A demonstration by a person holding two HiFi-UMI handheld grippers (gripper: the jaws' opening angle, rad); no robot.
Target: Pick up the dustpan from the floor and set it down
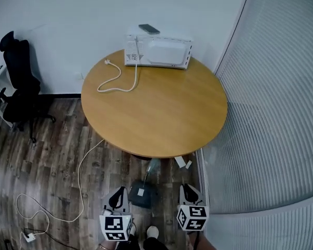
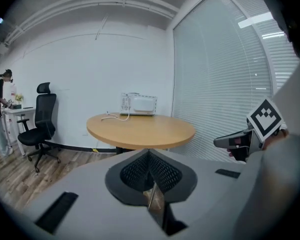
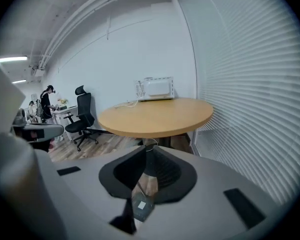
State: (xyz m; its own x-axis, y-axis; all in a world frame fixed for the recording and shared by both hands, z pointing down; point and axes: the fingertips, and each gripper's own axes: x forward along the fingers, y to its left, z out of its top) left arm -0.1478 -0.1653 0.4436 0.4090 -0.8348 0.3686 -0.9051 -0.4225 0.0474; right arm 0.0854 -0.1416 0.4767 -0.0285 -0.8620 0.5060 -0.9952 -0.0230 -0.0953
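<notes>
The dark dustpan (image 1: 141, 194) lies on the wood floor by the table's near edge, its handle (image 1: 150, 168) reaching toward the table foot. My left gripper (image 1: 118, 194) hangs just left of it and my right gripper (image 1: 188, 190) just right of it; neither touches it. In the left gripper view the left gripper (image 2: 149, 154) has its pads together with nothing in them. The right gripper (image 3: 146, 149) keeps a narrow gap between its pads, and through it the dustpan (image 3: 141, 204) with its white label shows below.
A round wooden table (image 1: 161, 113) carries a white microwave (image 1: 159, 51) and a loose plug cable (image 1: 117, 79). A black office chair (image 1: 18, 82) stands at the left. A white cable (image 1: 68, 191) runs over the floor. Window blinds (image 1: 271, 113) close off the right side. A person (image 2: 0, 104) stands far back.
</notes>
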